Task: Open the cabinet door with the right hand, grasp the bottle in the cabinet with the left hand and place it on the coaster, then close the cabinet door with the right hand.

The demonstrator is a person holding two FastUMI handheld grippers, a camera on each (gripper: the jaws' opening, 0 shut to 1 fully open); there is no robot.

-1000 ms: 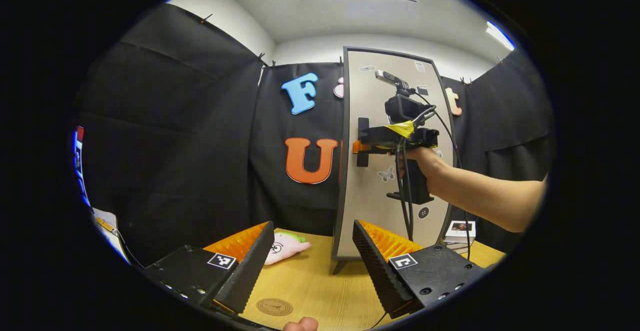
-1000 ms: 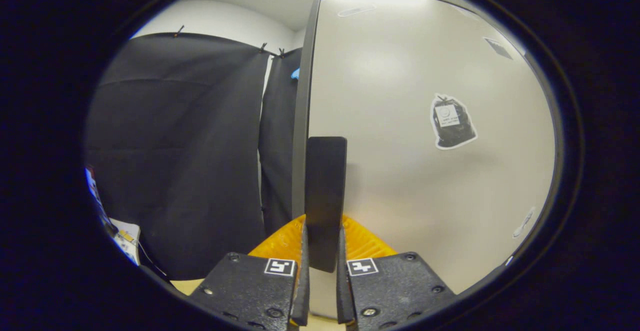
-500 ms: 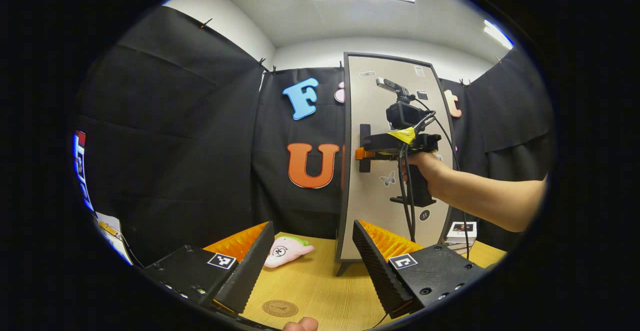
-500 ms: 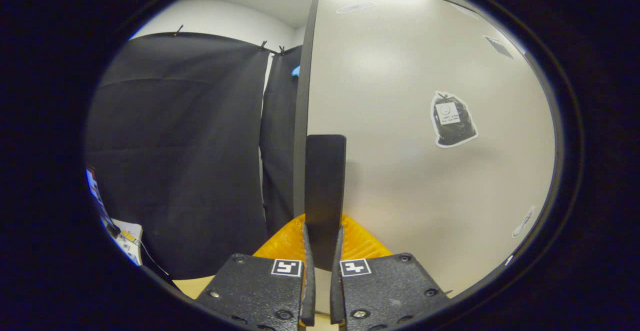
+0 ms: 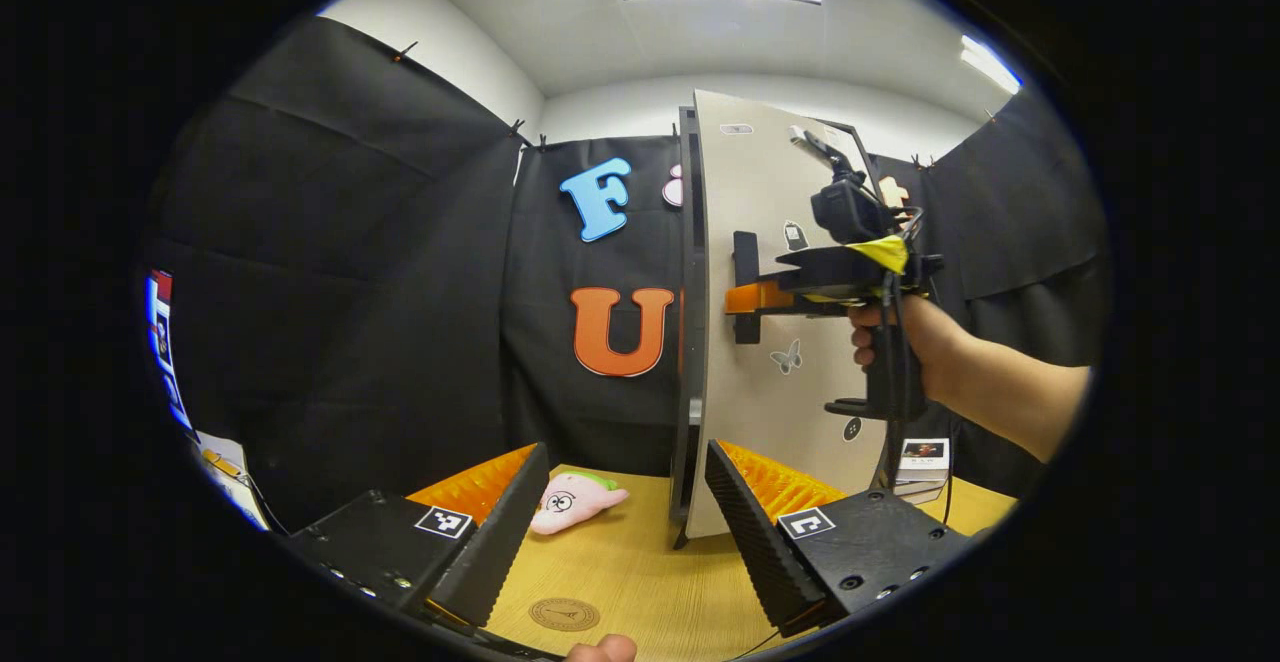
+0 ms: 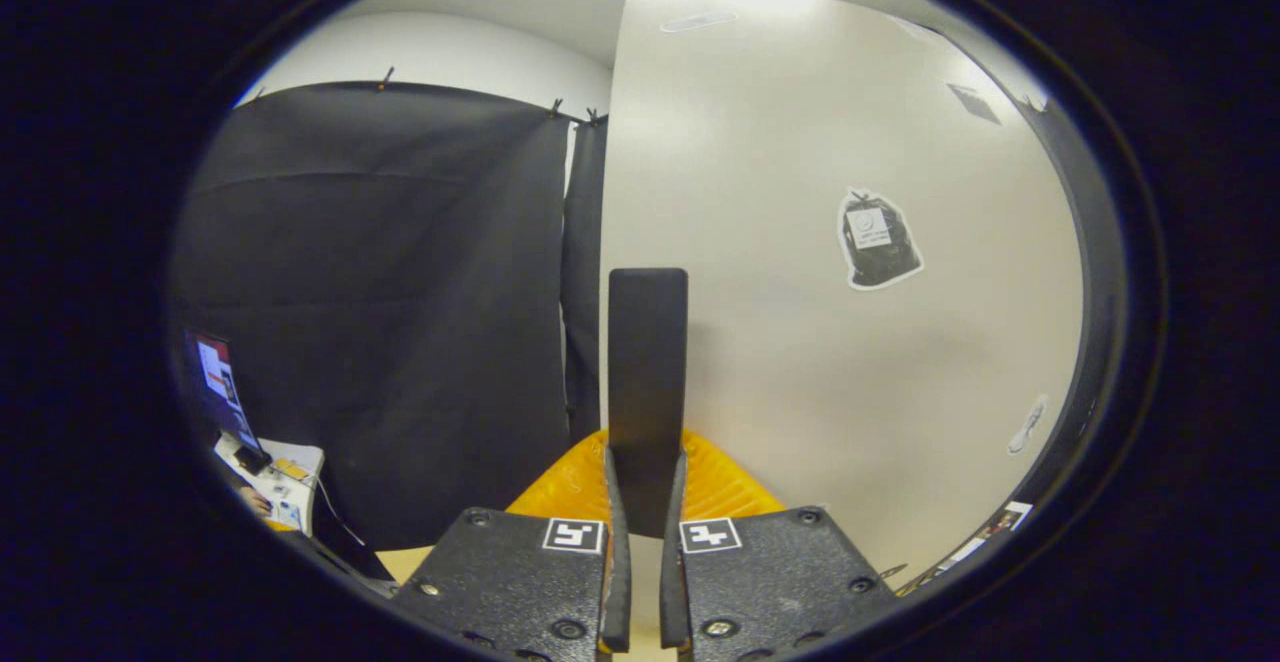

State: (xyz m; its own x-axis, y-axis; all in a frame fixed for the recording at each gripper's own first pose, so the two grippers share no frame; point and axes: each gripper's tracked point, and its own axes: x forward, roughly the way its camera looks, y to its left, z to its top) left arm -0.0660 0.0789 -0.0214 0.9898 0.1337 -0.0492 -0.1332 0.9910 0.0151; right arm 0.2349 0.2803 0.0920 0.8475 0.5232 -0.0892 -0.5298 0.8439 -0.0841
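Left gripper view: the left gripper (image 5: 610,512) hangs with ribbed fingers apart over the wooden table (image 5: 640,582), near the round brown coaster (image 5: 563,613); the flat beige cabinet door (image 5: 760,342) stands ajar.

Right gripper view: the right gripper (image 6: 640,542) is clamped on the door's flat black bar handle (image 6: 647,382).

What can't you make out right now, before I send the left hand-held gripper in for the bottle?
- Bottle: hidden in the left gripper view; the cabinet door is barely ajar and covers the interior.
- Cabinet interior: right gripper view faces the door's front.
- Coaster: its design is too small to read.
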